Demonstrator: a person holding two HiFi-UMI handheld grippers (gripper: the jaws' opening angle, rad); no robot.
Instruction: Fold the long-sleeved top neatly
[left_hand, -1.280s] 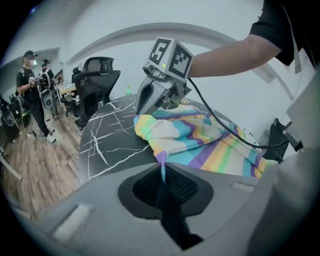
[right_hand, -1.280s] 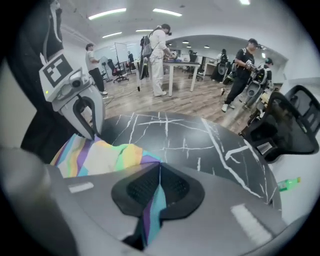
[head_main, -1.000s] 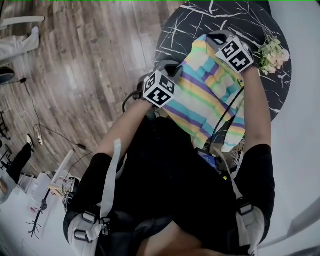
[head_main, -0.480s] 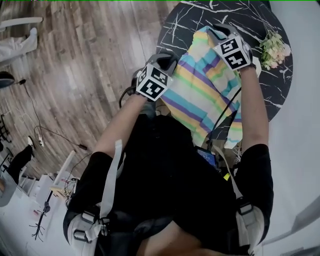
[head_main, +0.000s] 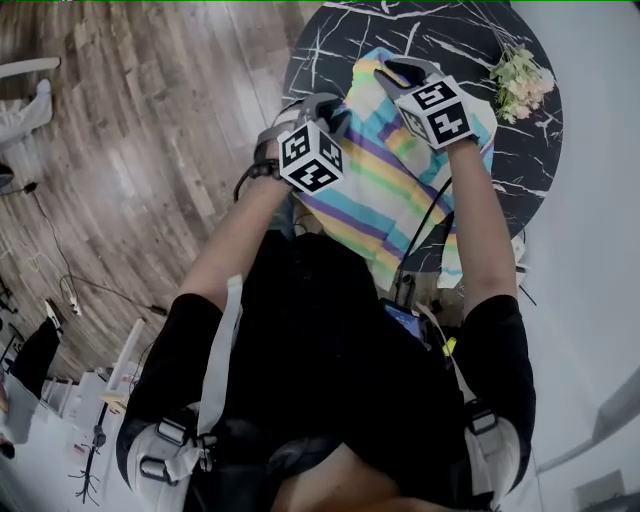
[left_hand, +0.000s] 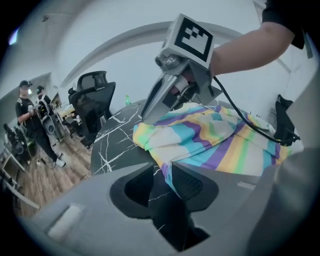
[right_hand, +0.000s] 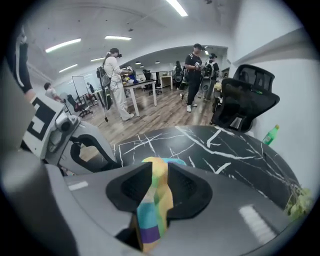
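The long-sleeved top (head_main: 385, 180), striped in yellow, teal, purple and white, lies on the round black marble table (head_main: 330, 40) with its near part hanging over the edge. My left gripper (head_main: 332, 110) is at the top's left edge. Its jaws (left_hand: 162, 175) have just been opening and now stand apart, with a cloth edge (left_hand: 167, 172) lying against one pad only. My right gripper (head_main: 393, 70) is at the far corner of the top. Its jaws (right_hand: 159, 182) have also just been opening, and a loose fold of the top (right_hand: 155, 200) still stands between them.
A bunch of pale flowers (head_main: 520, 75) lies at the table's far right edge. Black office chairs (right_hand: 247, 95) stand beyond the table, with a green bottle (right_hand: 270, 134) nearby. People stand further back on the wooden floor (head_main: 150, 120).
Both grippers have shifted left and slightly up in the head view, and the top has moved with them across the table.
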